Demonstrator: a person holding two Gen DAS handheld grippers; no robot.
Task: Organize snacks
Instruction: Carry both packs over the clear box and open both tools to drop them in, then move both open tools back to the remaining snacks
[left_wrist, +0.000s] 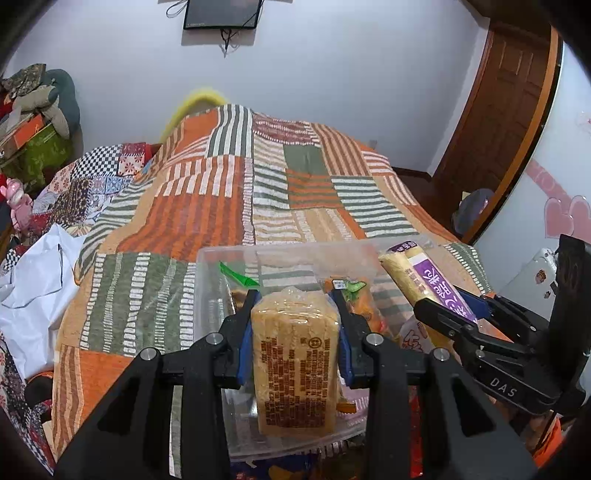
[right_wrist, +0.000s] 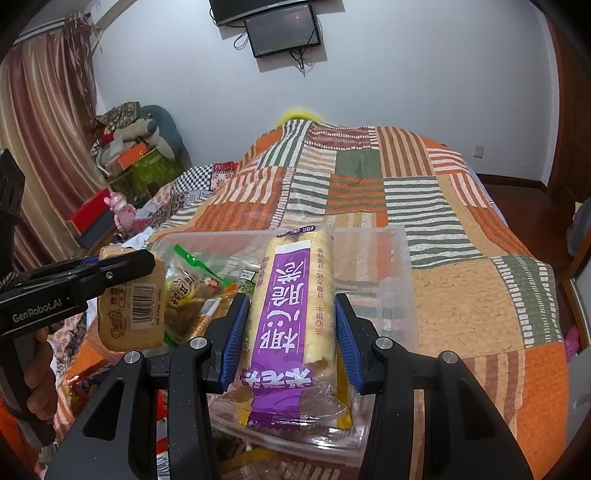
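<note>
My left gripper (left_wrist: 295, 306) is shut on a tan bread pack (left_wrist: 295, 369) with brown print, held above a clear plastic bin (left_wrist: 280, 254) on the bed. My right gripper (right_wrist: 291, 314) is shut on a long purple-labelled rice cracker pack (right_wrist: 291, 302), also over the bin (right_wrist: 402, 266). The right gripper (left_wrist: 458, 310) with its purple pack (left_wrist: 424, 280) shows in the left wrist view at right. The left gripper (right_wrist: 147, 258) with the bread pack (right_wrist: 133, 310) shows in the right wrist view at left. Several snack bags (right_wrist: 192, 280) lie inside the bin.
The bin sits on a patchwork orange and green striped bedspread (left_wrist: 221, 206). More snack wrappers (right_wrist: 159, 424) lie at the near edge. White cloth (left_wrist: 33, 280) lies left. Boxes and stuffed toys (right_wrist: 140, 155) stack by the curtain. A wooden door (left_wrist: 509, 110) stands right.
</note>
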